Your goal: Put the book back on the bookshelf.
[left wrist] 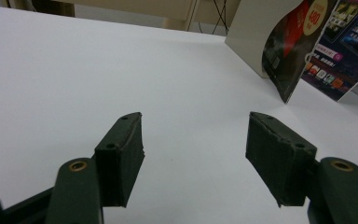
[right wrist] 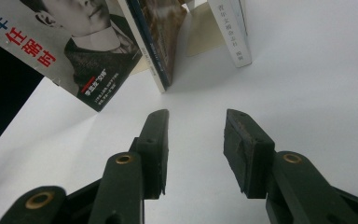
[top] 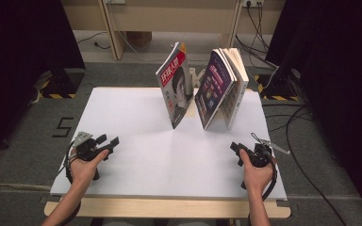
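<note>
Near the table's front edge, the left gripper (top: 107, 143) at seven o'clock and the right gripper (top: 236, 149) at five both have jaws apart, empty. At twelve o'clock, the red magazine (top: 175, 84) and purple magazine (top: 215, 87) stand leaning. Best approach: reach slowly, grip a spine squarely, steady its neighbour.

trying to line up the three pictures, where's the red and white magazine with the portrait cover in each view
High view: the portrait magazine stands upright at the table's far middle, left of the purple magazine.
Left gripper view: at the upper right edge, its back cover faces the camera.
Right gripper view: at the upper left, its front cover leans over the table.
Shared landmark: the white table top, on which both magazines stand.
</note>
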A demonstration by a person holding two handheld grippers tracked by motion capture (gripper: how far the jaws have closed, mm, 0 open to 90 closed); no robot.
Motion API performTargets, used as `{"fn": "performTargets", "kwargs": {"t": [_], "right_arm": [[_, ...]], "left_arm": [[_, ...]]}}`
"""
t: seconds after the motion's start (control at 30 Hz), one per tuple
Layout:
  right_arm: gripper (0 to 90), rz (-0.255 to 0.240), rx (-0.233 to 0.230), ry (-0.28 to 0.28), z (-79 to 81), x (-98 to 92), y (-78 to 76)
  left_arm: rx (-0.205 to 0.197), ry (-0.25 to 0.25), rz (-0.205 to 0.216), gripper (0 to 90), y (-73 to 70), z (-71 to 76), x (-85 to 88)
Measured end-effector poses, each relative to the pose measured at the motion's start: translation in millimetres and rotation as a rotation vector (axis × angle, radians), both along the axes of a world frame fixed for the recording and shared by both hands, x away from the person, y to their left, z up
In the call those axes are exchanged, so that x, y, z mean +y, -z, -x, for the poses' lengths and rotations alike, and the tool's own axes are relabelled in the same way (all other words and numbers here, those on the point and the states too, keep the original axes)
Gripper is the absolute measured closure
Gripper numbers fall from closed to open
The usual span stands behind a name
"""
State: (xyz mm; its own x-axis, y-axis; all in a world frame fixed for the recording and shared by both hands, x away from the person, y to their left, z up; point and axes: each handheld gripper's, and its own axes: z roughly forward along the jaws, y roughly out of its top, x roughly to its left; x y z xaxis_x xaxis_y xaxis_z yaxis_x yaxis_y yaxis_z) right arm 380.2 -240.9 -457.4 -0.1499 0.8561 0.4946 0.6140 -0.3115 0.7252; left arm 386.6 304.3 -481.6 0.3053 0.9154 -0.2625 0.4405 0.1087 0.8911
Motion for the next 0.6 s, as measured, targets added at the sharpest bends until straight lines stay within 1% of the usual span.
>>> {"fn": "performTargets", "kwargs": {"t": [0.1, 0.3, 0.37, 0.5, 0.57, 0.6], "right_arm": [[60.5, -0.002, 0.001, 0.002, 0.0, 0.6, 0.6], [60.4, 0.005, -0.001, -0.002, -0.6, 0.2, 1.8], [60.4, -0.002, 0.004, 0.002, -0.3, 1.0, 1.1], [60.2, 0.004, 0.000, 0.000, 0.0, 0.2, 0.9], [60.1, -0.002, 0.006, 0.003, 0.5, 0.7, 0.6], [60.1, 0.009, -0.005, -0.002, 0.1, 0.1, 0.7]], "left_arm": [[0.010, -0.006, -0.007, 35.9, 5.5, 3.1, 3.4], [0.010, -0.009, -0.020, 35.8, 12.0, 7.7, 6.3], [0.009, -0.013, -0.026, 35.8, 13.3, 8.9, 6.6], [0.005, -0.011, -0.030, 35.7, 14.6, 9.6, 6.3], [0.004, -0.013, -0.031, 35.7, 15.0, 9.9, 6.4], [0.004, -0.013, -0.030, 35.7, 15.3, 10.1, 6.3]]}}
